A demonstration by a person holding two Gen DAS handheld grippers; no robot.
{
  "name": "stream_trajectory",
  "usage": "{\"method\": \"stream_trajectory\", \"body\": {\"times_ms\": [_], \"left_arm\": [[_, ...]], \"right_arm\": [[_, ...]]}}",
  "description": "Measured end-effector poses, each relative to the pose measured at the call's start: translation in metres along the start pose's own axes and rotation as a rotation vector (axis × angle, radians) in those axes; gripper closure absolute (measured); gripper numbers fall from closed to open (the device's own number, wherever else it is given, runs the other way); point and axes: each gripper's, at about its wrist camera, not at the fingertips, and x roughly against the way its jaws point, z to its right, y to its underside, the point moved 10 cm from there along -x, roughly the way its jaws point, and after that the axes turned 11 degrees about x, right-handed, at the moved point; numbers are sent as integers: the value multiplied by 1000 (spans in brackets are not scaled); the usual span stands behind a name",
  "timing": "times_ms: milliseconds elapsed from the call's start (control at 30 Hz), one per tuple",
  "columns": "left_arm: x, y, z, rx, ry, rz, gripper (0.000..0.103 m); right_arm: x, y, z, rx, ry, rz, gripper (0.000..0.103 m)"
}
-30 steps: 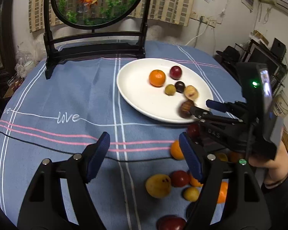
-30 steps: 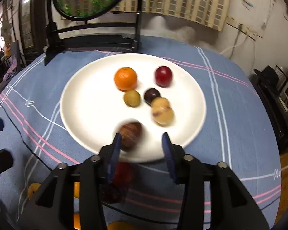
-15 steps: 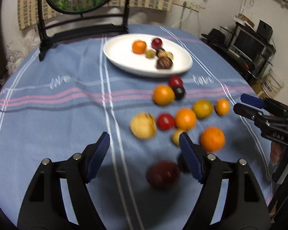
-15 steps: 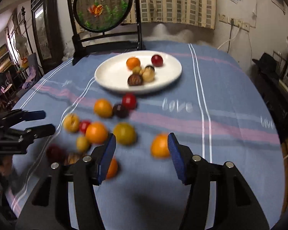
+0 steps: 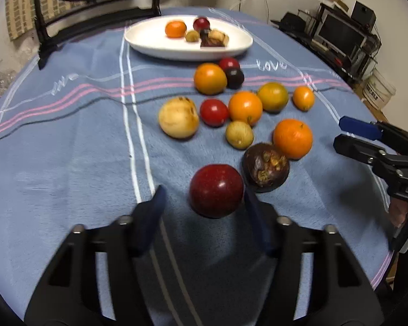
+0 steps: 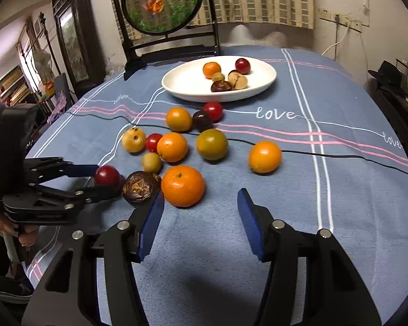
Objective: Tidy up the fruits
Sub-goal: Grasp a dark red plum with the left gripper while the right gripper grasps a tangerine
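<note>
1. Fruit nearest you on the left is the dark red plum [image 5: 216, 194]. It sits on the blue striped cloth of the table [image 6: 340, 203], near the front edge.
2. Your left tool [image 5: 204, 191] points down at that plum. Its jaws are closing with the plum between them. A gap shows between the left pad and the plum, so it is not clamped.
3. Just right of the plum lies a dark brown fruit [image 6: 140, 187] with a rough, pale-flecked top.
4. Just right of that is the big orange [image 6: 182, 186], the closest fruit to your right tool.
5. Behind these, a loose group lies on the cloth:
   - A pale yellow fruit [image 6: 133, 140] is on the left, with a small red fruit [image 6: 153, 141] touching it.
   - To their right are a middle orange [image 6: 172, 146] and a greenish orange fruit [image 6: 212, 144].
   - A small yellow-green fruit [image 6: 151, 162] sits just in front of the middle orange.
6. Further back, a rear orange [image 6: 178, 119], a dark purple fruit [image 6: 202, 120] and a red fruit [image 6: 213, 110] sit pressed together, just in front of the plate.
7. The white plate [image 6: 176, 92] is on the far side of the table. It holds a plate orange [image 6: 211, 69], a red plum [image 6: 242, 65] and a few small brown and green fruits bunched in the middle.
8. Your right tool [image 6: 200, 194] has its jaws apart with nothing between them, only bare cloth. Its left finger tip is just in front of the big orange.
9. Furthest right, a lone orange [image 6: 265, 156] sits well apart from the group, beside the black stripe.
</note>
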Motion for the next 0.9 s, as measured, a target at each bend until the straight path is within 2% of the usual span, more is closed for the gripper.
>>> {"method": "stream_trajectory", "body": {"times_ms": [67, 100, 333, 533, 600, 633, 767, 900], "left_arm": [[-1, -4, 4, -21, 3, 22, 53], [-1, -5, 6, -31, 12, 25, 64], [2, -7, 6, -19, 17, 10, 63], [3, -8, 0, -3, 8, 7, 63], [3, -8, -1, -2, 8, 5, 63], [3, -8, -1, 0, 7, 5, 63], [6, -10, -3, 2, 2, 8, 63], [15, -21, -3, -8, -2, 34, 63]], "right_arm": [[-5, 1, -3, 14, 7, -18, 47], [-5, 2, -5, 21, 9, -24, 47], [-24, 2, -17, 101, 24, -76, 47], [-46, -2, -16, 109, 55, -114, 47], [-51, -3, -18, 116, 56, -120, 51], [-54, -3, -21, 118, 41, -120, 59], [-49, -6, -22, 137, 65, -108, 59], [-29, -19, -12, 126, 89, -52, 59]]}}
